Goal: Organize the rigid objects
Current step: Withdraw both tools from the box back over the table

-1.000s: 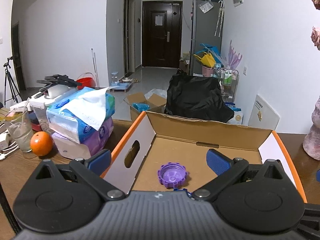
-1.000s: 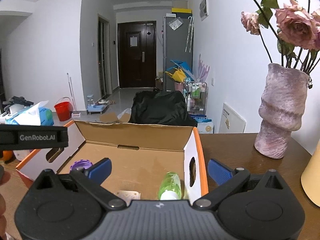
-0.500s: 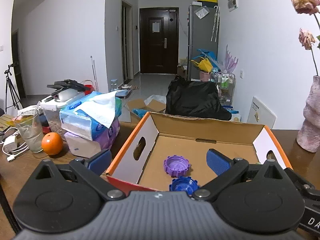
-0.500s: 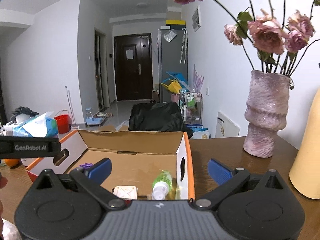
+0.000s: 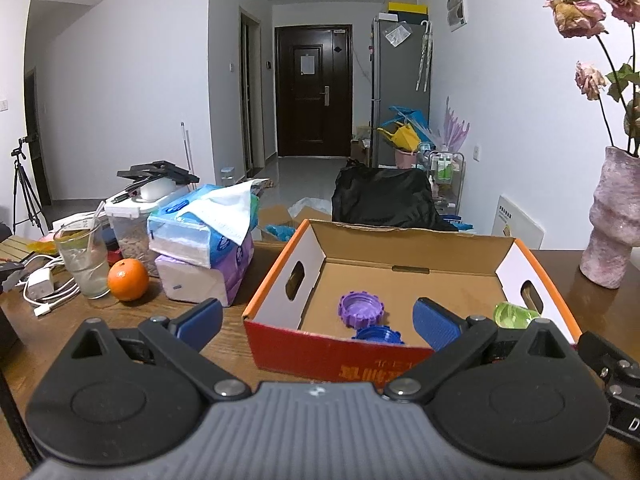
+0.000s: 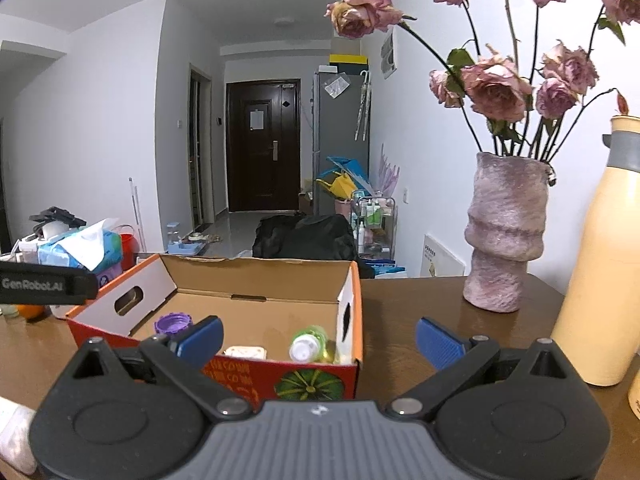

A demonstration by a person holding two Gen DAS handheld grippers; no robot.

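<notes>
Left wrist view: left gripper point(image 5: 318, 322) is spread wide w/ nothing in it, hanging over the table point(image 5: 224, 340) just short of the box point(image 5: 340, 354). Box's red front wall sits right btwn the blue pads, top open. Inside: purple cap point(image 5: 362, 308) near the middle, blue cap point(image 5: 378, 336) just in front of it against the front wall, green bottle point(image 5: 512, 314) by the right wall. Rest of the box floor is bare cardboard, so lots of room at the back. Left of the box it's tight: tissue packs point(image 5: 204, 248) just beside the orange rim, then an orange point(image 5: 128, 280), a glass point(image 5: 82, 264) and cables out by the table edge. Vase point(image 5: 612, 220) stands well apart to the right.

Right wrist view: right gripper point(image 6: 318, 338) also wide open and empty, lined up over the box's point(image 6: 240, 372) front right corner. Bottle point(image 6: 310, 344) lies tucked along the right wall, cap toward the cam, a white square thing point(image 6: 245, 353) beside it, purple cap point(image 6: 174, 324) further left. Right of the box there's a clear strip of table point(image 6: 408, 320) up to the vase point(image 6: 506, 232) and a yellow flask point(image 6: 602, 260) near the right edge.
</notes>
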